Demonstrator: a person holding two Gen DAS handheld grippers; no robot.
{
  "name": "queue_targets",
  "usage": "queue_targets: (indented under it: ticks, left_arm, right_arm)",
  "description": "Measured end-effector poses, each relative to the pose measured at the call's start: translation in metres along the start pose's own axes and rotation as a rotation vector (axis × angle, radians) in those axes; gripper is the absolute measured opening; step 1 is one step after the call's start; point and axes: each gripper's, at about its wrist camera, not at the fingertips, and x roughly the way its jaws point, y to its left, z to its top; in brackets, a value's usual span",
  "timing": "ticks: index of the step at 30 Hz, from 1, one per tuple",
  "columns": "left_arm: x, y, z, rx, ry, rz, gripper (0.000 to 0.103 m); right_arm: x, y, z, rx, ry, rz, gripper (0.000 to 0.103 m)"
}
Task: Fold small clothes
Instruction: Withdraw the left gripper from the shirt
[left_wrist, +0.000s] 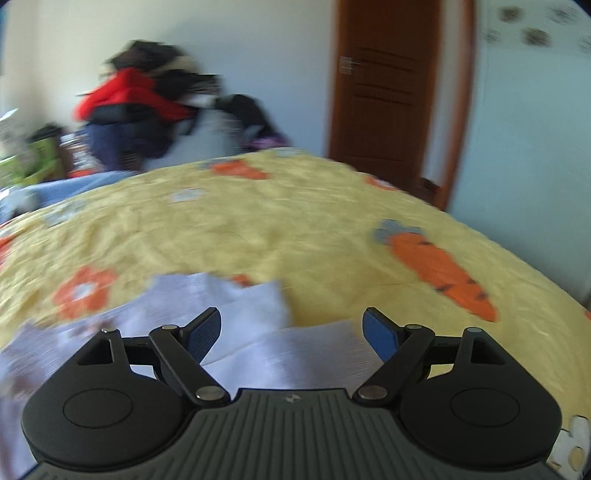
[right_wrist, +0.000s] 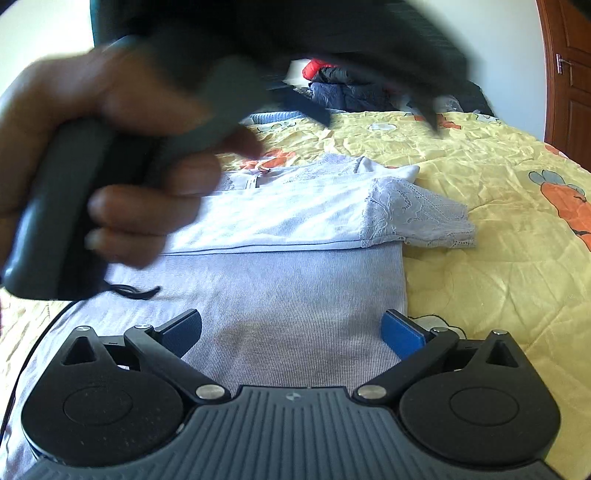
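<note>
No readable text, label, brand or number anywhere (only a tiny, unreadable emblem on each gripper body (left_wrist: 291, 399), and too small to make out).

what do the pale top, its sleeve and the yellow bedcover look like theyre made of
Pale top: looks like a fine ribbed knit, matte, judging by its thin parallel lines; probably cotton or a blend.
Sleeve: lace, with an openwork floral pattern and a scalloped edge.
Yellow bedcover: soft woven fabric, apparently quilted, showing stitched lines, many creases and a slight sheen; carrots and flowers are printed on it.
</note>
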Motion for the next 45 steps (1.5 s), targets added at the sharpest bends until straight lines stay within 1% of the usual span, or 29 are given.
queue_targets:
  ticks: [9,10,11,12,14,16,17,18,21,26,28,30,34,38,41,43,45]
  left_arm:
    - [-0.058,0.103,-0.038,-0.234,-0.052,0.226,0.085]
    - [-0.061,0.115,-0.04,-0.261,-0.049,0.244,0.086]
    - [-0.062,0.125,-0.042,-0.287,-0.037,0.254,0.089]
    - [-0.061,0.139,-0.045,-0.318,-0.013,0.263,0.094]
    - [-0.052,0.159,-0.052,-0.359,0.054,0.29,0.096]
    - [-0.045,0.167,-0.062,-0.371,0.117,0.345,0.096]
    - [-0.044,0.168,-0.066,-0.366,0.124,0.364,0.096]
    - [-0.05,0.165,-0.073,-0.356,0.114,0.366,0.096]
    - [-0.056,0.151,-0.083,-0.291,0.101,0.357,0.096]
    - [-0.049,0.123,-0.1,-0.13,0.163,0.441,0.096]
    - [-0.057,0.115,-0.108,-0.105,0.159,0.467,0.096]
    - [-0.07,0.111,-0.116,-0.123,0.146,0.47,0.096]
    - [-0.1,0.106,-0.139,-0.21,0.123,0.48,0.096]
    - [-0.115,0.103,-0.161,-0.286,0.129,0.502,0.096]
    - [-0.125,0.102,-0.172,-0.337,0.115,0.505,0.099]
    - [-0.128,0.1,-0.177,-0.345,0.108,0.506,0.101]
    - [-0.13,0.096,-0.183,-0.343,0.084,0.518,0.102]
  right_arm:
    - [-0.001,0.002,-0.002,-0.013,0.005,-0.009,0.103]
    - [0.0,0.003,-0.002,-0.017,0.007,-0.012,0.103]
    - [0.0,0.003,-0.002,-0.02,0.008,-0.014,0.103]
    - [0.0,0.006,-0.002,-0.024,0.01,-0.017,0.103]
    - [0.0,0.007,-0.001,-0.03,0.012,-0.022,0.103]
    - [0.002,0.008,-0.001,-0.036,0.015,-0.027,0.103]
    - [0.002,0.009,-0.001,-0.038,0.016,-0.029,0.103]
    - [0.003,0.009,-0.001,-0.038,0.016,-0.029,0.103]
    - [0.003,0.009,-0.001,-0.039,0.017,-0.03,0.103]
    - [0.002,0.01,-0.001,-0.048,0.021,-0.034,0.103]
    - [0.002,0.01,-0.001,-0.057,0.025,-0.037,0.103]
    - [0.001,0.012,-0.002,-0.069,0.03,-0.041,0.103]
    - [0.001,0.015,-0.002,-0.087,0.036,-0.049,0.103]
    - [0.002,0.015,-0.002,-0.091,0.039,-0.052,0.103]
    - [0.003,0.016,-0.003,-0.099,0.042,-0.057,0.103]
    - [0.004,0.018,-0.003,-0.107,0.045,-0.062,0.103]
    - [0.005,0.019,-0.003,-0.115,0.048,-0.068,0.103]
